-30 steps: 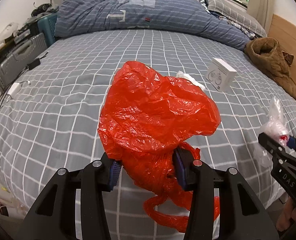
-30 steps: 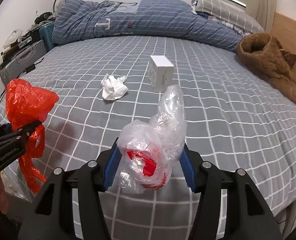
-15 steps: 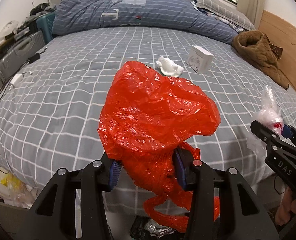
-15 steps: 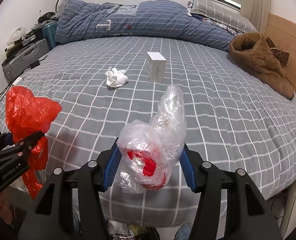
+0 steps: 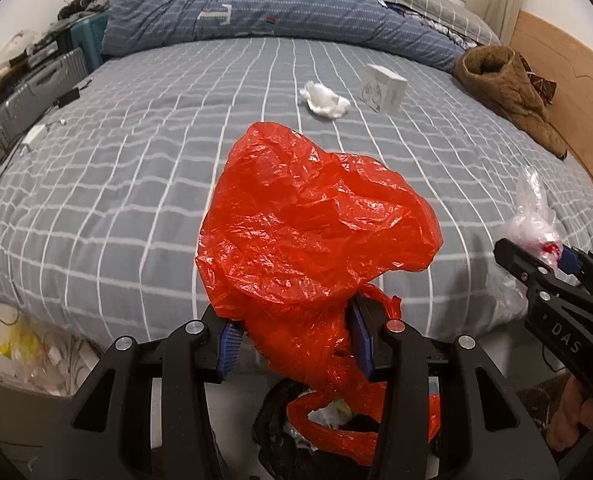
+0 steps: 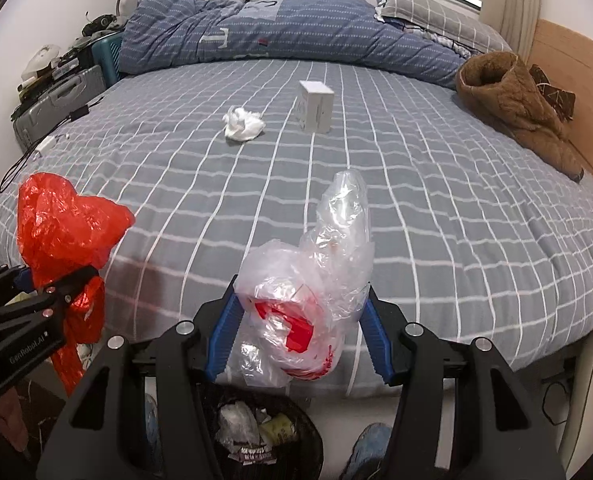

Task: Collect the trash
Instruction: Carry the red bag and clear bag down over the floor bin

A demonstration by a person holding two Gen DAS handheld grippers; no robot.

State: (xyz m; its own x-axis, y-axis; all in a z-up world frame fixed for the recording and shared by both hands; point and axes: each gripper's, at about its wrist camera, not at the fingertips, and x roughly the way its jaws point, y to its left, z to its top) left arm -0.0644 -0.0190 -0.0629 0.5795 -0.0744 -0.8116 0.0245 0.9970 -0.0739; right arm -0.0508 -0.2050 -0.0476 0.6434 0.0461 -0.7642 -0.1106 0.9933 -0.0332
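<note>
1. Left wrist view: left gripper (image 5: pixel 292 338) pinches a crumpled red plastic bag (image 5: pixel 316 236), blue pads (image 5: pixel 227 340) pressed into its lower folds. The bag's bulk hides most of the gap between the pads; its tail hangs down past the fingers.
2. Below that tail, a black trash bin (image 5: pixel 280 420) at the foot of the bed (image 5: pixel 116 168), mostly covered by bag and gripper body; contents hard to read.
3. Right wrist view: right gripper (image 6: pixel 296 328) clamps a clear plastic bag (image 6: pixel 312 292) with red print, which fills the gap between the pads.
4. Bin (image 6: pixel 264 436) directly beneath it, rim cut off by the frame's bottom edge and the gripper arms; light scraps inside, unidentifiable.
5. On the bed, well beyond both grippers: a crumpled white tissue (image 6: pixel 243 124), and just beside it a small white box (image 6: pixel 315 106).
6. Blue shoe toe (image 6: pixel 370 438) beside the bin, partly hidden.
</note>
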